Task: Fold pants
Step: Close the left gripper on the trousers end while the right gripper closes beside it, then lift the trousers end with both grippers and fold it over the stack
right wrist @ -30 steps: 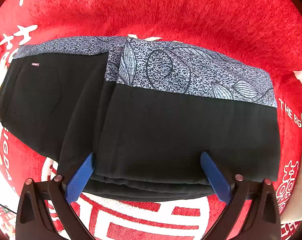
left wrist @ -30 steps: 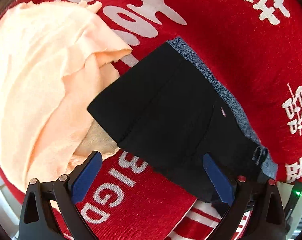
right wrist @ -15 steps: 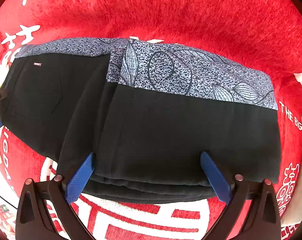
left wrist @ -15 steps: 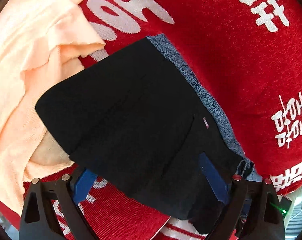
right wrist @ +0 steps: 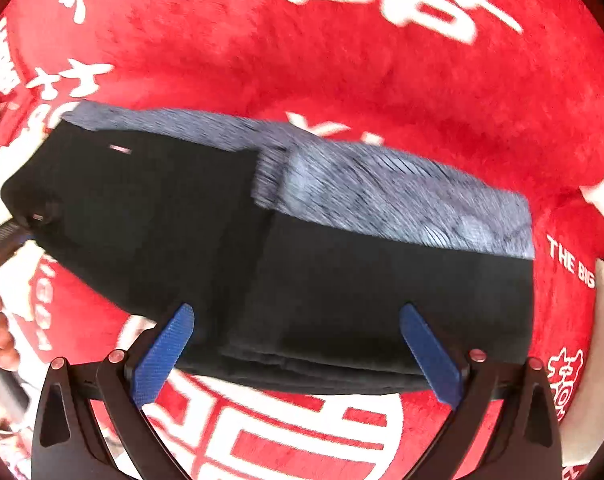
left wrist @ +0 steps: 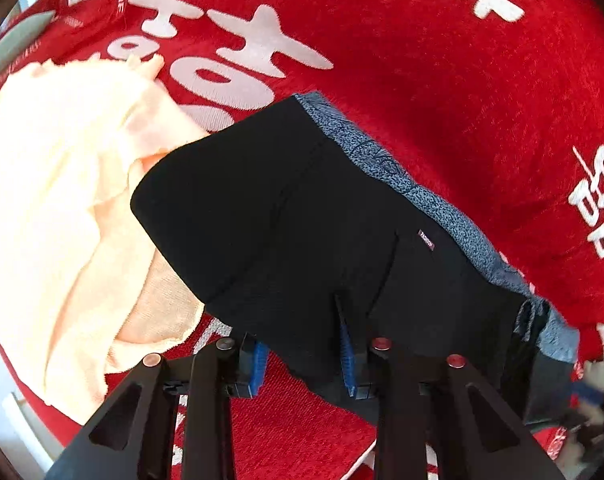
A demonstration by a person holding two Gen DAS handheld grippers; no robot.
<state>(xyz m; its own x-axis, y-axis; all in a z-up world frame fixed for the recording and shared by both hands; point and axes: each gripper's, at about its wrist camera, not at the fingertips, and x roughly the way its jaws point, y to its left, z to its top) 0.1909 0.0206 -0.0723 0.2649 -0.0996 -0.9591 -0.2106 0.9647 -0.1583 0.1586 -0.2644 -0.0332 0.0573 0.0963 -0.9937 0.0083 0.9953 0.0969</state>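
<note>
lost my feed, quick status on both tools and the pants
Left tool shut on black pants at near edge. Right tool open, fingers either side of the folded stack. Peach cloth lies partly under the pants' left end.

The folded black pants with the patterned grey waistband (left wrist: pixel 302 216) lie on the red plush blanket with white lettering (left wrist: pixel 442 80). Their left end overlaps the peach knit cloth (left wrist: pixel 53 200), lying left of my left claw (left wrist: pixel 302 356).
</note>
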